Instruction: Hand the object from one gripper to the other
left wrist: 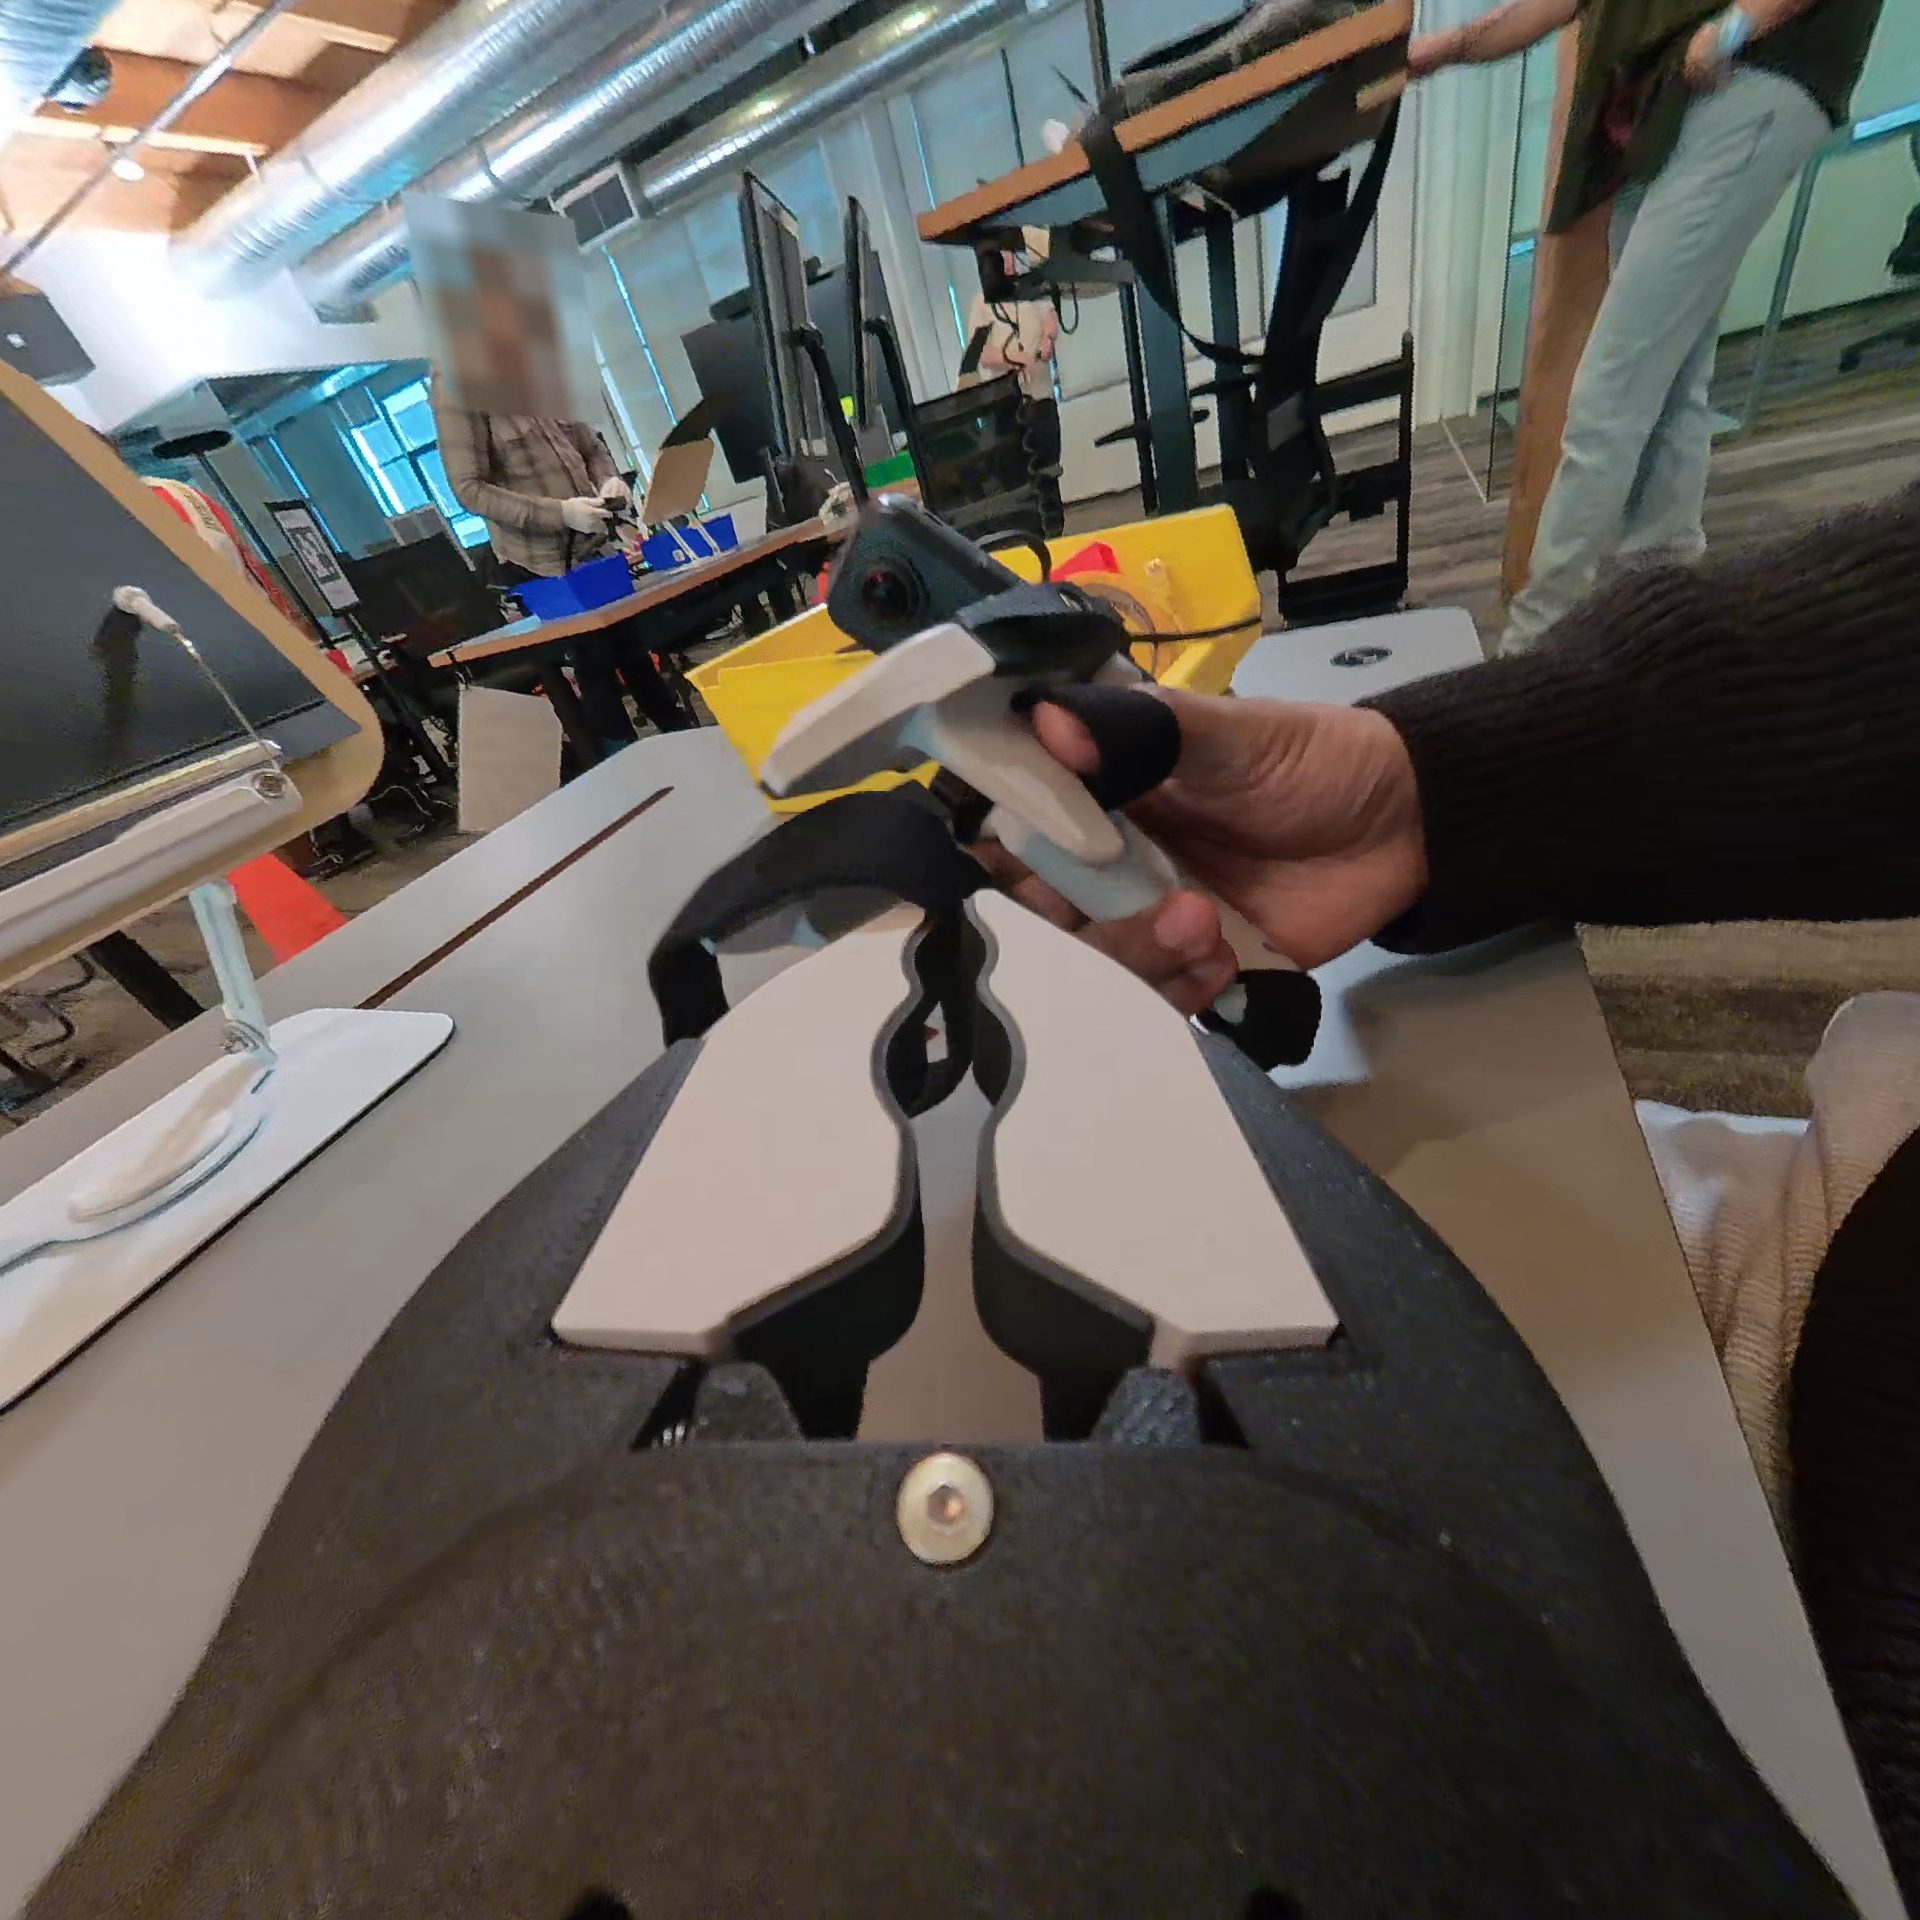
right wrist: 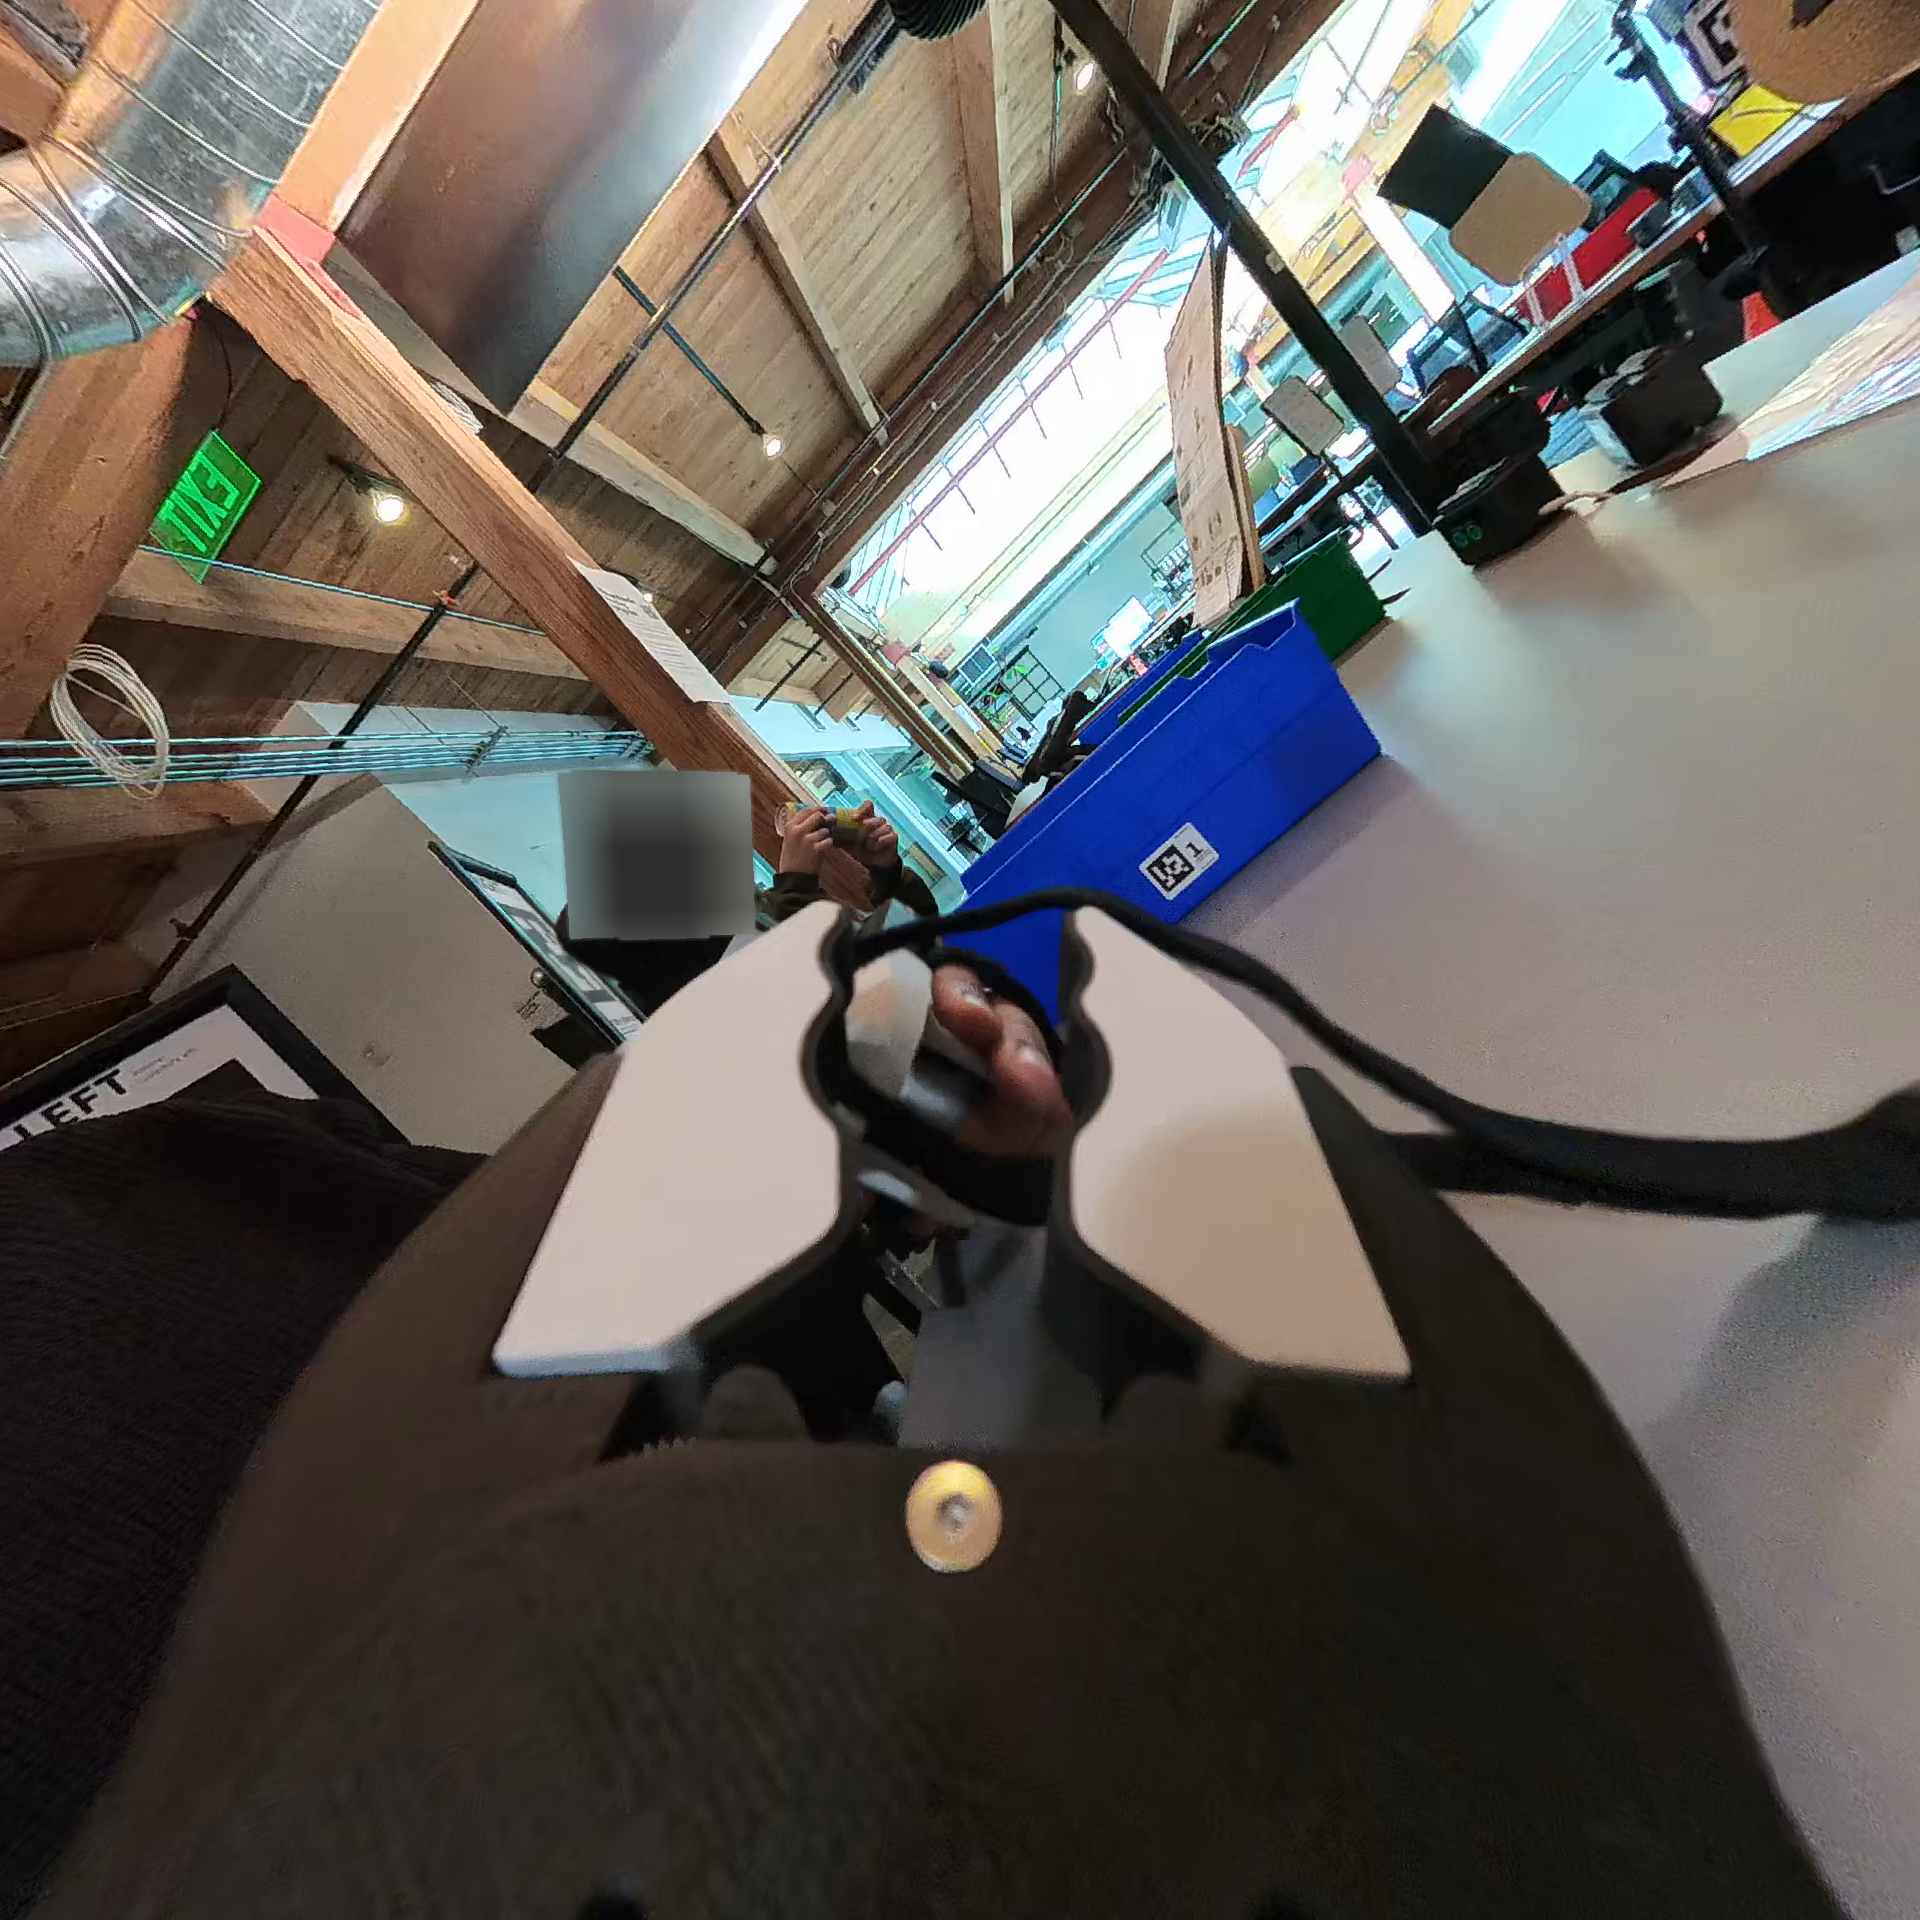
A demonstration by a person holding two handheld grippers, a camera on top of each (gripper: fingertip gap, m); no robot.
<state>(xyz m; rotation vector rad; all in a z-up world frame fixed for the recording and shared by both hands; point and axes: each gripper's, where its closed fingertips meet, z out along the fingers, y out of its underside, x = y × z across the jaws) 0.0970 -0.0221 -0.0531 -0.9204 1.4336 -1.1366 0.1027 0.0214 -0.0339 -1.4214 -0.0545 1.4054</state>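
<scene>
A black strap (left wrist: 821,852) arches over the grey table (left wrist: 499,935) in the left wrist view. One end runs down between the fingertips of my left gripper (left wrist: 951,935), which is shut on it. The right gripper, held in a hand (left wrist: 1278,821), is just above and behind the strap, with one finger (left wrist: 873,707) over it. In the right wrist view my right gripper (right wrist: 956,935) is open with its tips wide apart. The strap (right wrist: 1351,1049) lies across those tips and trails off to the right, not pinched. A hand (right wrist: 997,1049) shows through the gap.
A yellow bin (left wrist: 1195,582) stands behind the grippers and a blue bin (right wrist: 1195,790) sits on the table. A screen on a stand (left wrist: 208,1091) is at the left. People stand at desks in the background. The grippers' ends are close to 4 cm from one another.
</scene>
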